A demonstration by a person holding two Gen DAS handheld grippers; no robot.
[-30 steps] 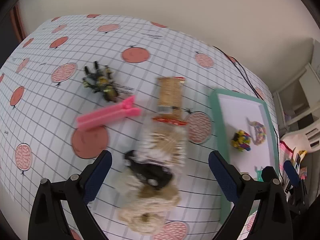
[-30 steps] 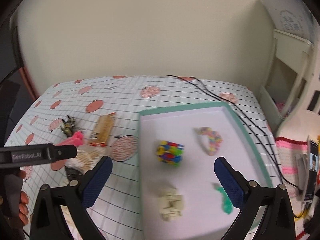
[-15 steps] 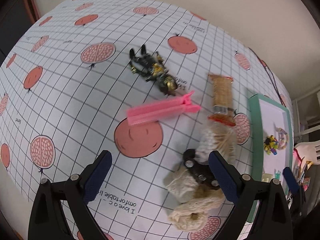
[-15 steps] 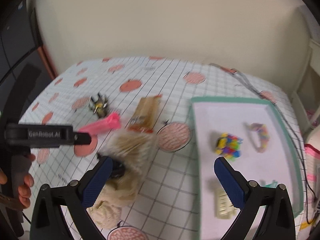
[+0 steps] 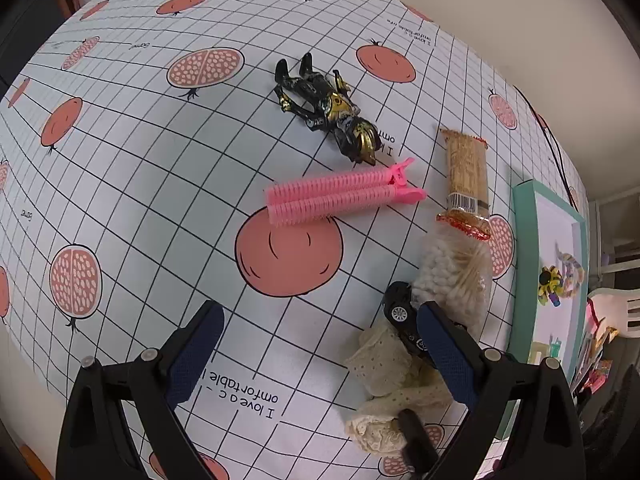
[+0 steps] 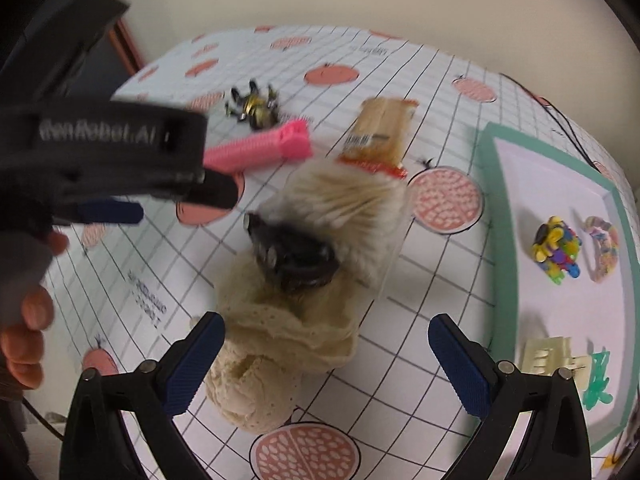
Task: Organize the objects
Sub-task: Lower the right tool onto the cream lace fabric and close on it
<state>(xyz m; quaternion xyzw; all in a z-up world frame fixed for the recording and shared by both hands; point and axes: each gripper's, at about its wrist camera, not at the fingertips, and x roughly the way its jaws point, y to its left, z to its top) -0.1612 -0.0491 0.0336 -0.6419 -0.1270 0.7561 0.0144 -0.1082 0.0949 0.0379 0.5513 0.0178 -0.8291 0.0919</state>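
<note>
- Left gripper: fingers spread wide and holding nothing, blue ribbed pads poised over the counter; in the right wrist view its black body is blurred and covers one end of the pink clip.
- Hand: only fingertips show at the left edge, cut off by the frame.
- Counter cloth: white with a black grid, pomegranate prints and partly legible lettering.
- Toy figure: glossy black and gold, lying flat, limbs splayed.
- Pink hair clip: ridged plastic, long, just beside the figure.
- Cream lace cloth: crumpled, perforated knit, partly under the toy car.
- Toy car: black, blurred, resting on the cloth and against the swab bag.
- Cotton swab bag: clear, wooden sticks, white tips.
- Snack bar: tan wrapper, crimped red ends, barcode.
- Right gripper: released, empty, over the cloth.
- Tray: teal rim, white floor, holding a multicoloured bead cluster, a pastel ring, a cream clip and a green piece half cut off.
</note>
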